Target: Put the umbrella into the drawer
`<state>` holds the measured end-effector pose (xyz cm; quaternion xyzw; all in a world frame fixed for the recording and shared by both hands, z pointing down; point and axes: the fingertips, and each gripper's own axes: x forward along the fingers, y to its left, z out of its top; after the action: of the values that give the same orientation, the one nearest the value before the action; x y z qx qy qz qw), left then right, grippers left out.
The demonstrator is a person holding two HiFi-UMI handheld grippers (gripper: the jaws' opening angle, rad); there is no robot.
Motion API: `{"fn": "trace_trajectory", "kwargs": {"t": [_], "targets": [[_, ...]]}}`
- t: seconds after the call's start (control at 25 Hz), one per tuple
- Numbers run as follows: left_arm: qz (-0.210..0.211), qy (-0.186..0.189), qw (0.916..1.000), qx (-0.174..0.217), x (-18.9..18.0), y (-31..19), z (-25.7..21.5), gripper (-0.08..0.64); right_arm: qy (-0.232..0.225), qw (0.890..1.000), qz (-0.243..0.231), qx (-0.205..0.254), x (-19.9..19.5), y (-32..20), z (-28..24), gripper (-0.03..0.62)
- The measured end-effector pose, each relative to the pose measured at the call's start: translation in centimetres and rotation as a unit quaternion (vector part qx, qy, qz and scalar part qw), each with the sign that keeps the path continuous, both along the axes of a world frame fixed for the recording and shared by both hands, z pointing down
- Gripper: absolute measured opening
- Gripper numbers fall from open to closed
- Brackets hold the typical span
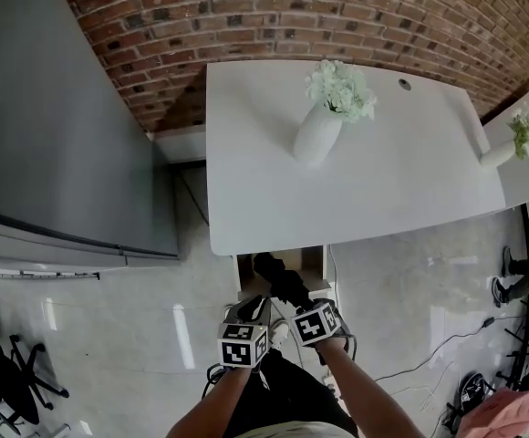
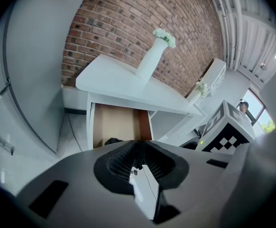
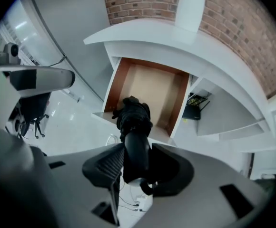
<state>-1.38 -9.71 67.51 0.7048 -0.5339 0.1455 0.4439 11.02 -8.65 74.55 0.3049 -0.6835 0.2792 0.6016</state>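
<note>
The head view looked steeply down from high above the drawer [image 1: 314, 259] and the tabletop [image 1: 264, 181]. The left gripper view and right gripper view faced the drawer from close in front. All three views shared it.

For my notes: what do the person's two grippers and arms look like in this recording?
The left gripper and right gripper share one build: matte grey shells with dark rectangular slots, and black ribbed pads lining the jaws. Each carries a white cube printed with black square markers, clearest in the head view. The forearms are bare, with no sleeves in view.
</note>
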Motion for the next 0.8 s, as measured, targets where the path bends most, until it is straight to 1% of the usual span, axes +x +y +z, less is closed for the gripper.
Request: {"fn": "trace_trajectory", "kwargs": {"t": [0.24, 0.52, 0.8], "targets": [[-0.012, -0.001, 0.9999, 0.002, -0.5, 0.2, -0.5, 0.063, 0.003, 0.999, -0.031, 0.037, 0.0, -1.0, -1.7, 0.183], [-0.017, -0.002, 0.9998, 0.004, -0.2, 1.0, -0.9, 0.061, -0.009, 0.996, -0.042, 0.076, -0.3, -1.8, -3.9, 0.186], [-0.022, -0.001, 0.9998, 0.005, 0.4, 1.3, -1.4, 0.061, -0.015, 0.994, -0.049, 0.097, 1.0, -2.9, -5.6, 0.184]]}}
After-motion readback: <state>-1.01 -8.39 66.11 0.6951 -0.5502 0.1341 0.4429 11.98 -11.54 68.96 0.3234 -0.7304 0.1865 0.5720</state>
